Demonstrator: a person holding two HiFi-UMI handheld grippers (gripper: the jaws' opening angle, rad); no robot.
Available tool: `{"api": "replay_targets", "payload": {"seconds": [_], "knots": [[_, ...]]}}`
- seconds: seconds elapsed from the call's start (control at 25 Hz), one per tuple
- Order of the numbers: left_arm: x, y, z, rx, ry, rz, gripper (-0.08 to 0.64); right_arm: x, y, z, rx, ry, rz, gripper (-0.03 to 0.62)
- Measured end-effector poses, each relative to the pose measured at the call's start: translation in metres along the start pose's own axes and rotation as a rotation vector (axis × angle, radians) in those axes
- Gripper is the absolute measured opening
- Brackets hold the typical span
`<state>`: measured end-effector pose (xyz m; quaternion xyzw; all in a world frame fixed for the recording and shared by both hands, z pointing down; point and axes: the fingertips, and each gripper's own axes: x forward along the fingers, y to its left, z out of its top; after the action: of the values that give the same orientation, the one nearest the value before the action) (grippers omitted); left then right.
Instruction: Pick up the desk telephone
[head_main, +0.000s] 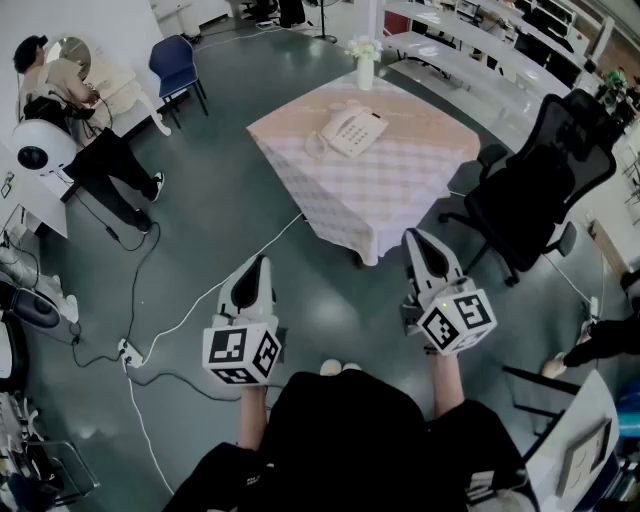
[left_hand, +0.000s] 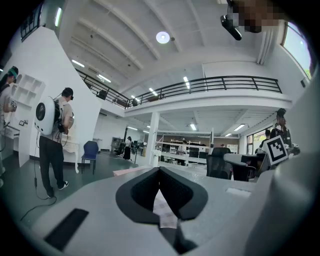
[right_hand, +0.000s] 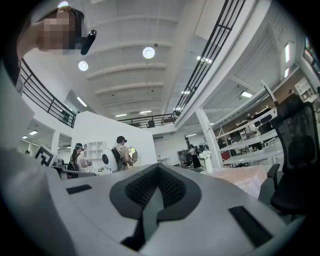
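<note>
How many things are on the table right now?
2: the desk telephone near the middle, a white vase of flowers at the far corner. Smaller items may be missed.

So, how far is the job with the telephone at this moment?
Done: nothing yet. The telephone lies on the table, untouched. In hand: nothing. The left gripper and right gripper are both shut and empty, over the floor, short of the table. Left: probably all of it, that is, go to the table, open a gripper, grasp the telephone and lift it.
</note>
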<state>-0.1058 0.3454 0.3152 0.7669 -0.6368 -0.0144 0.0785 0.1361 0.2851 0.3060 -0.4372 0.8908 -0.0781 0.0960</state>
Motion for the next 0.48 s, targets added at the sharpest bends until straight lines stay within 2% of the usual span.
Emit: {"api": "replay_targets", "payload": {"seconds": [0.48], "knots": [[-0.003, -0.012, 0.001, -0.002, 0.004, 0.019, -0.002, -0.009, -0.007, -0.001, -0.002, 0.017, 0.009, -0.008]]}}
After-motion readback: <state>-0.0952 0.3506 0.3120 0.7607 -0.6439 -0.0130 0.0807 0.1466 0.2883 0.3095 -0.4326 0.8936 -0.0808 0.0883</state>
